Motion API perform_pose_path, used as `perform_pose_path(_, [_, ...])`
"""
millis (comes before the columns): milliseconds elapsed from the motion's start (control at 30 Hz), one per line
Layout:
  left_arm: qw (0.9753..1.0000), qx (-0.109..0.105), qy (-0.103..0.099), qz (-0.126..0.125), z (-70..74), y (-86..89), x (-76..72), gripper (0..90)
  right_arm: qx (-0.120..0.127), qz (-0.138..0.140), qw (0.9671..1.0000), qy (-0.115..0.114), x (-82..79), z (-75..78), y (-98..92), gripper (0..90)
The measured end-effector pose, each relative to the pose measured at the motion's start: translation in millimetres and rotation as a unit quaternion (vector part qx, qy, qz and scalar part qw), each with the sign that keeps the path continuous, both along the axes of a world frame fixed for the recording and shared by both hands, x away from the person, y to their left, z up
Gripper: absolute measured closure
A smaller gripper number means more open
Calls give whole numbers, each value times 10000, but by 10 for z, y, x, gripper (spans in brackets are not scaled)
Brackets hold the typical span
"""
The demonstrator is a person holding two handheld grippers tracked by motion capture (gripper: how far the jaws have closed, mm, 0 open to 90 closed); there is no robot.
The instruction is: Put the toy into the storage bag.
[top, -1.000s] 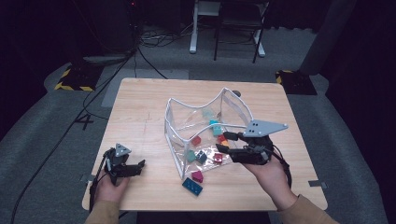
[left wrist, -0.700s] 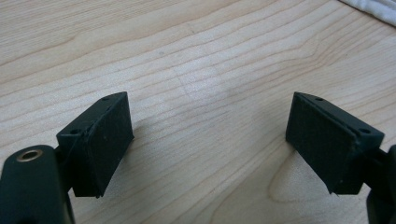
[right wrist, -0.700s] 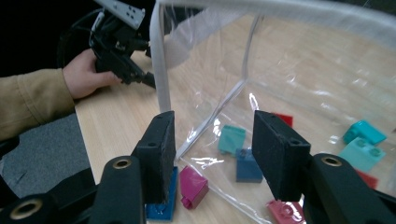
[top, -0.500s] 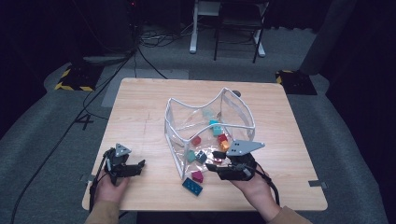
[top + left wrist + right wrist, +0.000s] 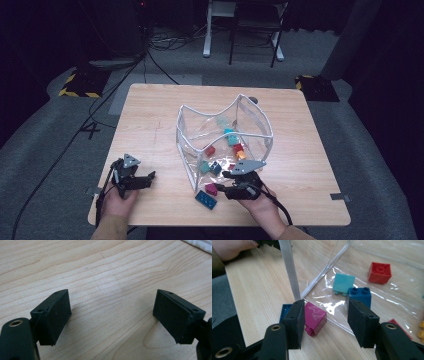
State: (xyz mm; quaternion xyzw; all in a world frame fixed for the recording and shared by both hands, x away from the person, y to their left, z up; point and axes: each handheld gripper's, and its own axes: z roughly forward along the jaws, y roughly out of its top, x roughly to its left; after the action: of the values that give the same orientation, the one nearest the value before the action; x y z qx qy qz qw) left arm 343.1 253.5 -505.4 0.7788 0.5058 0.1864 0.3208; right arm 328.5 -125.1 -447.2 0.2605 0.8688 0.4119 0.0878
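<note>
- Right tool [image 5: 324,322]: jaws wide apart and holding nothing, low over the worktop [image 5: 150,125] at the near open edge of the clear bag [image 5: 260,117].
- Magenta brick [image 5: 314,317]: lies on its side on the wood, just outside the bag's mouth, touching the inner face of one jaw; the other jaw stands well clear of it.
- Blue plate [image 5: 206,199]: flat studded piece, just beside the magenta brick, partly hidden behind a jaw in the right gripper view.
- Advice: centre the brick between the pads and close on its smooth flat sides, keeping clear of the bag's white seam [image 5: 289,267].
- Materials: glossy hard plastic bricks; crinkled, reflective film with stiff white piping; matt pale woodgrain.
- Left tool [image 5: 112,315]: jaws wide, empty, resting over bare wood.
</note>
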Motion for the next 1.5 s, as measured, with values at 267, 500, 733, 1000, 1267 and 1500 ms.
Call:
perform_pose_path(267, [10000,0,1,-2,0,0,0,151,-107,-8,9999,81,-12,-179,121,484])
perform_pose_path(500, [10000,0,0,-1,0,0,0,151,-272,2,9993,253,21,-284,209,514])
perform_pose_path(733, [10000,-1,1,-2,0,0,0,151,-495,66,9984,276,22,-406,282,561])
perform_pose_path(1000, [10000,-1,-1,-2,0,0,0,151,-549,78,9982,230,18,-436,303,591])
perform_pose_path(1267, [10000,0,0,-2,0,0,0,151,-472,80,9987,167,-9,-368,262,593])
perform_pose_path(1500, [10000,1,1,-1,0,0,0,151,-302,104,9994,115,-56,-171,126,594])
